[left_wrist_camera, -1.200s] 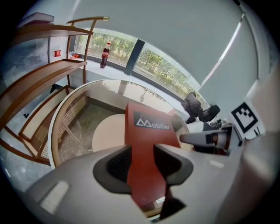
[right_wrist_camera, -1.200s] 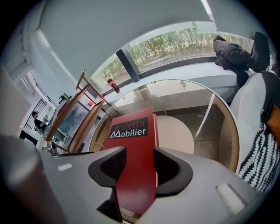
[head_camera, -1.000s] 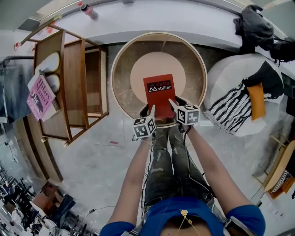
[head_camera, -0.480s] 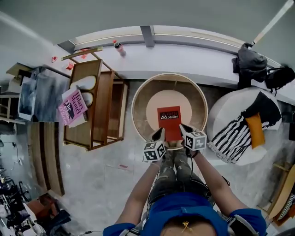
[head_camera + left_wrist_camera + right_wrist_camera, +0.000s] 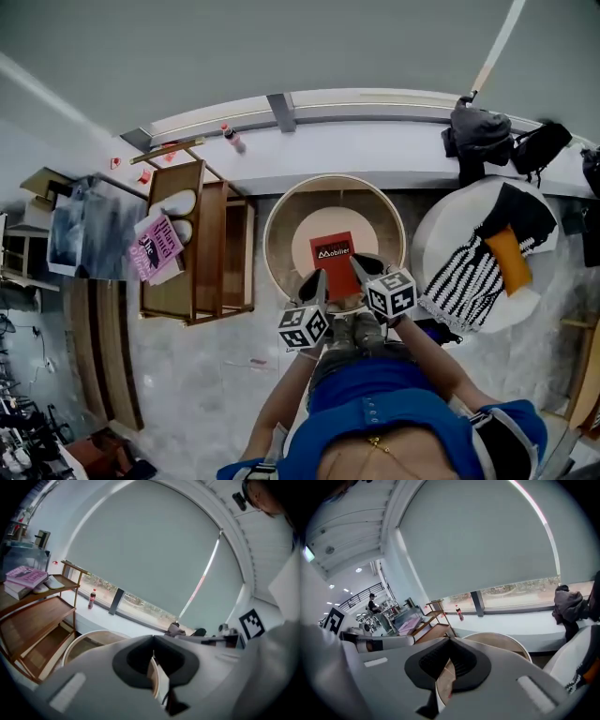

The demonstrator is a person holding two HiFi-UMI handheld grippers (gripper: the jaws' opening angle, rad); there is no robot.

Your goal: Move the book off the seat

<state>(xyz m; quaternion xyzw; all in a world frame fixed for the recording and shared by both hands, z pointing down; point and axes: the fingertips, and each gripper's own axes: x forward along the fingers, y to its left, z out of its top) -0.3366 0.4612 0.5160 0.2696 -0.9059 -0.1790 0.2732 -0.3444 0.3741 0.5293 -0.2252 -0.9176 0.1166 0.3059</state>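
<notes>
My left claw (image 5: 321, 276) and right claw (image 5: 354, 263), both closed empty, flank the near edge of the red book (image 5: 334, 260) lying on the round seat (image 5: 302, 248) (stiff, light, I'd guess), best gripped by a corner.

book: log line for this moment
book on seat | left tool shut | right tool shut | both at book's near edge

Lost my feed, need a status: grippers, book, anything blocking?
Both shut on red book, near edge: left gripper, right gripper. Book over seat, lift unclear. Chair rim rings it.
</notes>
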